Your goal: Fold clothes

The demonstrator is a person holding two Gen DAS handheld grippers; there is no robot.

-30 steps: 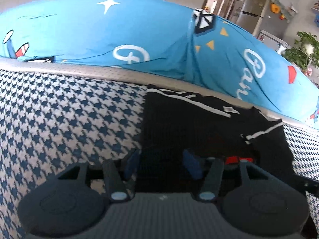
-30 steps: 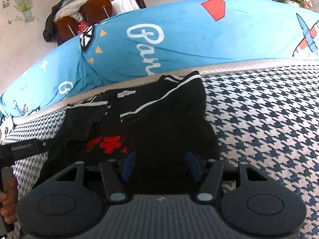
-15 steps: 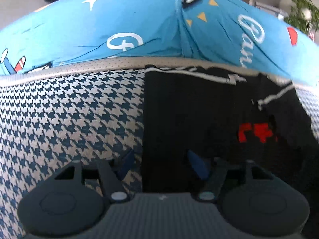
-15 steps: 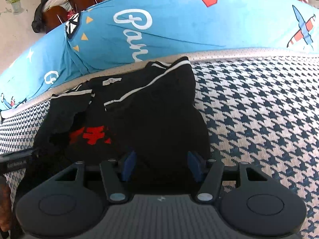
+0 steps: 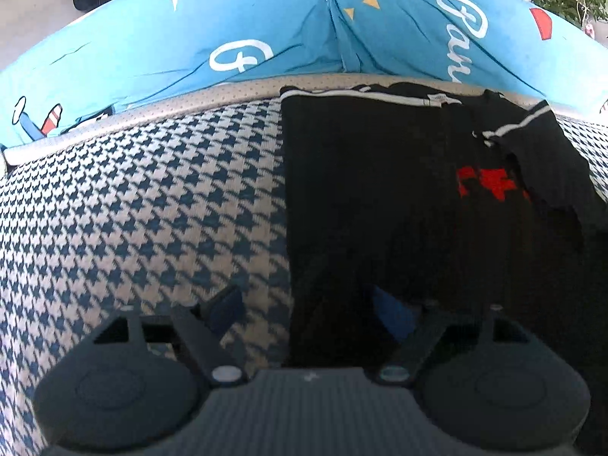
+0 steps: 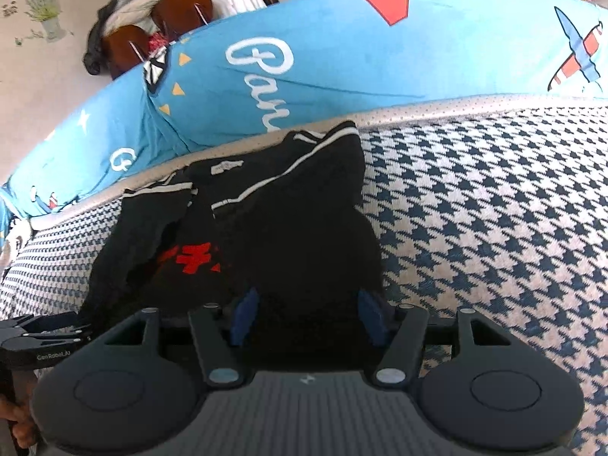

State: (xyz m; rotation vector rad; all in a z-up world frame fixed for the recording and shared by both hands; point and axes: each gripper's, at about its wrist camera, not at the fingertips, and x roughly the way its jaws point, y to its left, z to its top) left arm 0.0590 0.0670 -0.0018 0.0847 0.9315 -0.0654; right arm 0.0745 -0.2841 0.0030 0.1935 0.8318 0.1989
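A black garment (image 5: 380,190) with white stripes and a red print lies crumpled on the houndstooth sofa seat (image 5: 152,209); it also fills the middle of the right wrist view (image 6: 288,228). My left gripper (image 5: 307,311) hovers over the garment's near left edge, its jaws opening wide; the left finger is over bare seat, the right finger over black cloth, and nothing is pinched. My right gripper (image 6: 307,319) stands over the garment's near right part, its blue pads (image 6: 243,317) apart with loose cloth lying between them. The left gripper's body (image 6: 38,338) shows at the lower left of the right wrist view.
A blue printed cushion cover (image 5: 266,38) runs along the sofa back behind the garment. Bare houndstooth seat lies left of the garment and also right of it (image 6: 494,209). Chairs with draped clothes (image 6: 129,38) stand beyond the sofa. A hand (image 6: 19,421) holds the left gripper.
The left jaws have spread wider, and the left gripper slid left and rolled, so the garment's left edge now runs between its fingers. The right gripper crept slightly over the garment.
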